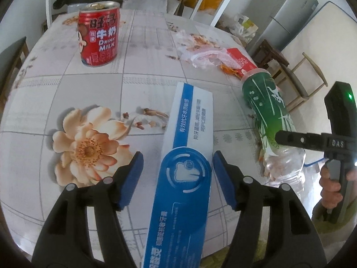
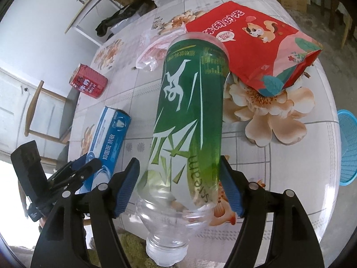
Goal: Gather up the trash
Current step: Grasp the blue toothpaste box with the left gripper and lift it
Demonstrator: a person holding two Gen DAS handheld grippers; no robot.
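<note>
Green-labelled plastic bottle [image 2: 189,116] lies on the flowered table [image 2: 290,156], its cap at 6 o'clock, between the right gripper [image 2: 179,185]'s spread fingers. Left gripper [image 1: 177,176]'s fingers stand apart around the blue toothpaste box [image 1: 187,156]. Squeeze each in its middle. Both things' near ends are cut off.

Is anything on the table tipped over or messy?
Yes. The green bottle lies on its side, its base against the red snack bag, which is torn open. A crumpled clear plastic wrapper lies beside them. The red milk can stands upright.
</note>
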